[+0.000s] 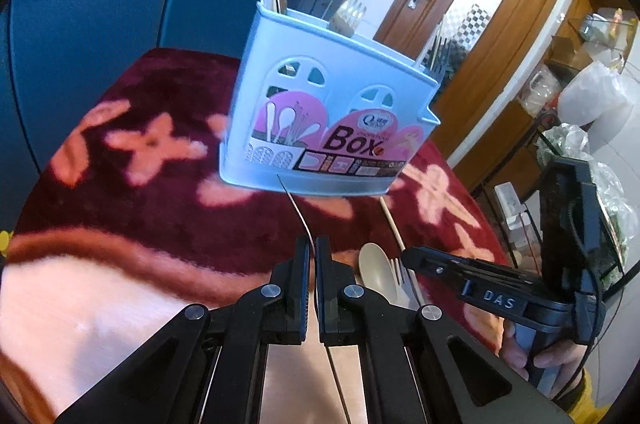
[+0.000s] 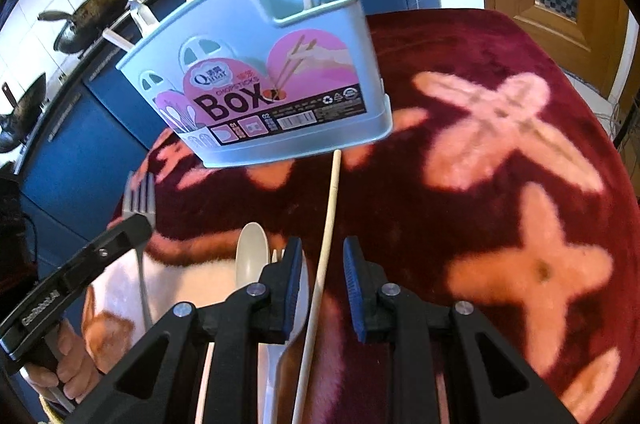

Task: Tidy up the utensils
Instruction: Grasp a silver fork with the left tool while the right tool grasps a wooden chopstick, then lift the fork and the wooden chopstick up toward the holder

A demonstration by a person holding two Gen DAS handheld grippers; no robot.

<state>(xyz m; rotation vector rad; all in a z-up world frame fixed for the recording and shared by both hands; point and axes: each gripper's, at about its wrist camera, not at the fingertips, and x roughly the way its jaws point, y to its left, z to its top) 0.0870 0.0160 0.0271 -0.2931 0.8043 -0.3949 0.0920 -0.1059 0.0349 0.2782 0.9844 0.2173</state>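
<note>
The left gripper [image 1: 313, 256], nearly closed, pinches a steel fork [image 2: 139, 201]; the right gripper [image 2: 322, 256] gapes around a pale chopstick [image 2: 329, 224] before the light-blue utensil box [image 2: 256, 79].

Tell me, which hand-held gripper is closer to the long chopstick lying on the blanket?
Right. The right hand-held gripper is open, with the chopstick running between its fingers. The left hand-held gripper is off to the side, shut on a fork.
</note>
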